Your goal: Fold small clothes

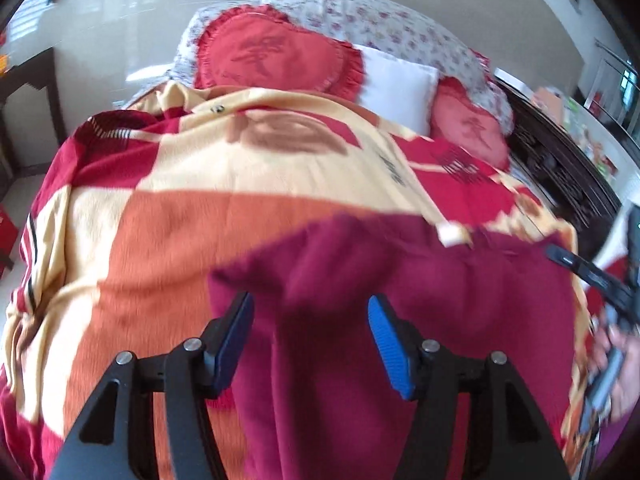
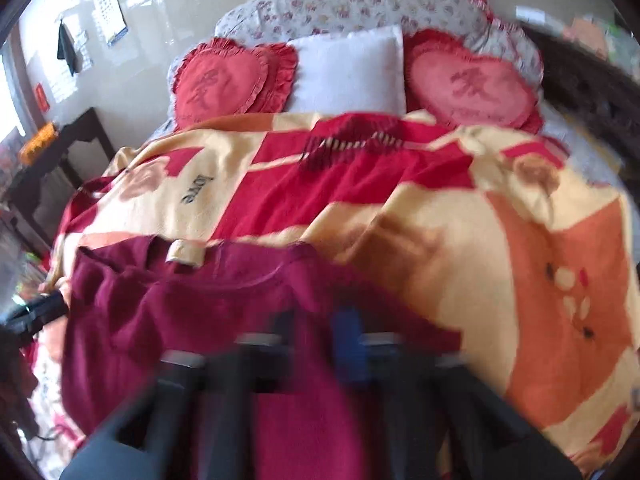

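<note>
right gripper (image 2: 320, 332) closed, blurred | maroon garment (image 2: 192, 320) | patterned blanket (image 2: 520, 240)

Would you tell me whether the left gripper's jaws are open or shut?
Open: the left gripper's blue pads stand apart over the maroon garment.

my left wrist camera sits just behind my left gripper (image 1: 311, 340), angled down along its fingers, close over the maroon garment (image 1: 400, 320) on the blanket (image 1: 160, 220) and facing the pillows at the head of the bed. my right wrist camera looks the same way from behind my right gripper (image 2: 320, 344), equally close and blurred. both share the garment, blanket, white pillow (image 1: 396, 84) and heart cushions (image 1: 276, 56), and each catches the other gripper at its edge.
</note>
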